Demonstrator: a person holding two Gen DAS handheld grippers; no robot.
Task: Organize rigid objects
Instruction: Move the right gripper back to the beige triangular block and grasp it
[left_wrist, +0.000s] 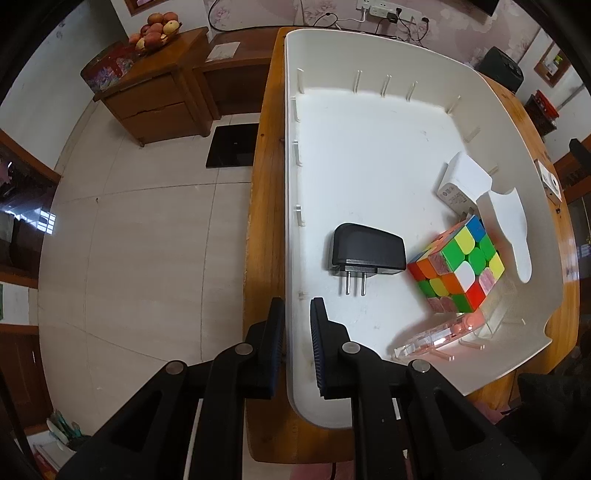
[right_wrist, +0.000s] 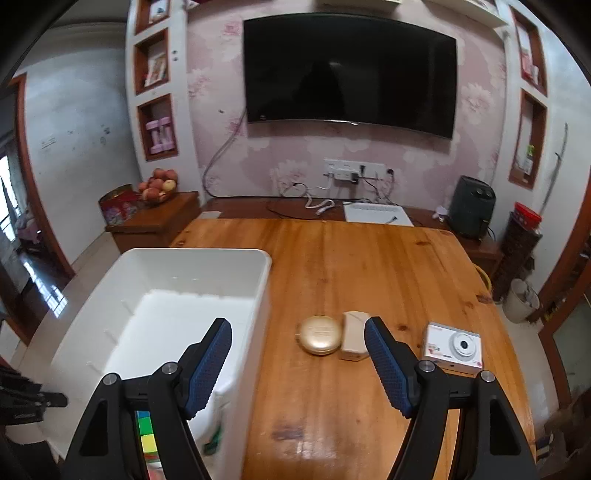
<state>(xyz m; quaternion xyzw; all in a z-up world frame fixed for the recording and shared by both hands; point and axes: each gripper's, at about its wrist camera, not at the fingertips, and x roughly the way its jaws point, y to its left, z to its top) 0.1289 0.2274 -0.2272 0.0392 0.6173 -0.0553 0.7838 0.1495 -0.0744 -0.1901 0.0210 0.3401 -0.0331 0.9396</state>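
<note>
A white bin (left_wrist: 291, 184) stands on the wooden table (right_wrist: 351, 258). In it lie a black plug adapter (left_wrist: 365, 251), a colourful puzzle cube (left_wrist: 456, 267), a white charger (left_wrist: 463, 181) and a clear plastic case (left_wrist: 436, 338). My left gripper (left_wrist: 297, 314) is shut on the bin's left wall, one finger on each side. My right gripper (right_wrist: 297, 332) is open and empty above the table beside the bin (right_wrist: 184, 295). Ahead of it on the table lie a gold round case (right_wrist: 319, 334), a beige box (right_wrist: 352, 334) and a white camera (right_wrist: 452, 349).
A TV (right_wrist: 349, 70) hangs on the far wall above a low wooden console (right_wrist: 295, 208). A side cabinet holds a fruit bowl (left_wrist: 157, 31). Tiled floor (left_wrist: 147, 240) lies left of the table. A dark appliance (right_wrist: 471, 206) stands at the back right.
</note>
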